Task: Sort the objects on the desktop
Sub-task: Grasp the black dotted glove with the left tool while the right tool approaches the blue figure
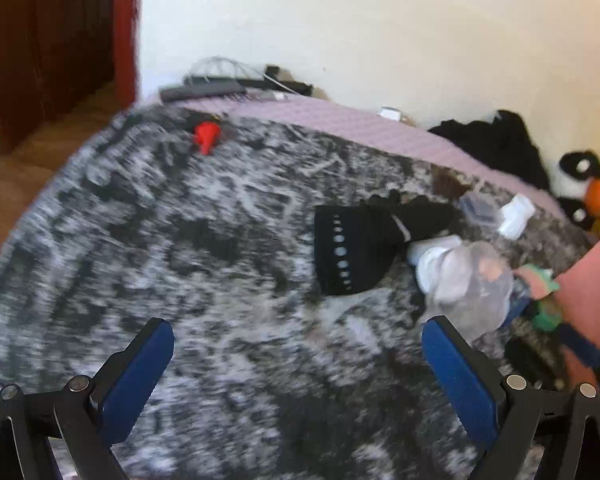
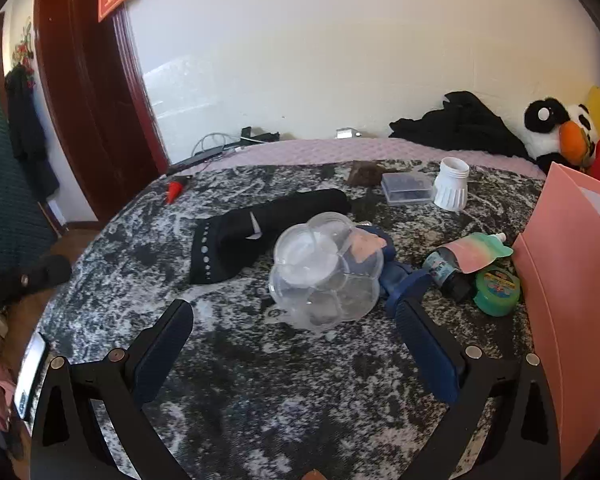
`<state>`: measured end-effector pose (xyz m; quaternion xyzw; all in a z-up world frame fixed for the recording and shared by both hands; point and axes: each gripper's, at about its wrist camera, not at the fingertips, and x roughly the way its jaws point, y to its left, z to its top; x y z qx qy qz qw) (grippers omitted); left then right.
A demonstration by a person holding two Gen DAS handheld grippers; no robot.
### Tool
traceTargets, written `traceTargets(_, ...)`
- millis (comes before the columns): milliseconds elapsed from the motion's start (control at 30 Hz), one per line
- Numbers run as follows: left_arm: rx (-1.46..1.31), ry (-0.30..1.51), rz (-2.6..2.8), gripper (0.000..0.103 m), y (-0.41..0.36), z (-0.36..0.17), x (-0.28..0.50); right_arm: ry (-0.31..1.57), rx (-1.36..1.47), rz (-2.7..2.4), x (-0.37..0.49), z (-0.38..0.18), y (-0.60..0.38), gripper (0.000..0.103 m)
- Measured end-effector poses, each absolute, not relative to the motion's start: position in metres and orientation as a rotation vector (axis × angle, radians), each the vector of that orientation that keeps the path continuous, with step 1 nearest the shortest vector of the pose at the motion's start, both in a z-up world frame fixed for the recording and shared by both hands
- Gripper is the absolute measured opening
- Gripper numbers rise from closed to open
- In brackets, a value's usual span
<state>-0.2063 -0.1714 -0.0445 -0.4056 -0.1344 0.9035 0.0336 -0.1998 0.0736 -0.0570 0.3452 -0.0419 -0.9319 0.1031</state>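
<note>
1. We see a black sock (image 2: 256,232) with a row of white dots lying mid-table, left of the pile.
2. We find a clear flower-shaped box (image 2: 326,270) tilted against it, just right.
3. Our left gripper (image 1: 298,364) and right gripper (image 2: 294,344) both hover empty, fingers spread wide, near the box.

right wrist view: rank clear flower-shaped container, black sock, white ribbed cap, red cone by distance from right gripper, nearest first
1. Clear flower-shaped container: dead ahead of the right gripper, just beyond its fingertips.
2. Black sock: behind the container, to the left.
3. White ribbed cap: far right, beside the clear flat box.
4. Red cone: far left edge of the table.
</note>
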Motion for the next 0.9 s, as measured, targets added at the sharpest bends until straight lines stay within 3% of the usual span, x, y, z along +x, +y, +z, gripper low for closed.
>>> traceTargets(233, -1.23, -0.584, 2.656, 0.102, -0.161, -0.063, -0.249, -0.094, 1.013, -2.745, -0.208, -0.067, 0.082, 0.103)
traceTargets(633, -1.421, -0.569, 2.583, 0.102, -0.13, -0.123, -0.332, 0.016, 1.074, -2.736, -0.251, -0.097, 0.078, 0.103)
traceTargets(900, -1.495, -0.288, 2.67, 0.102, -0.099, -0.145, -0.362, 0.084, 1.134, -2.714, -0.282, -0.118, 0.064, 0.103)
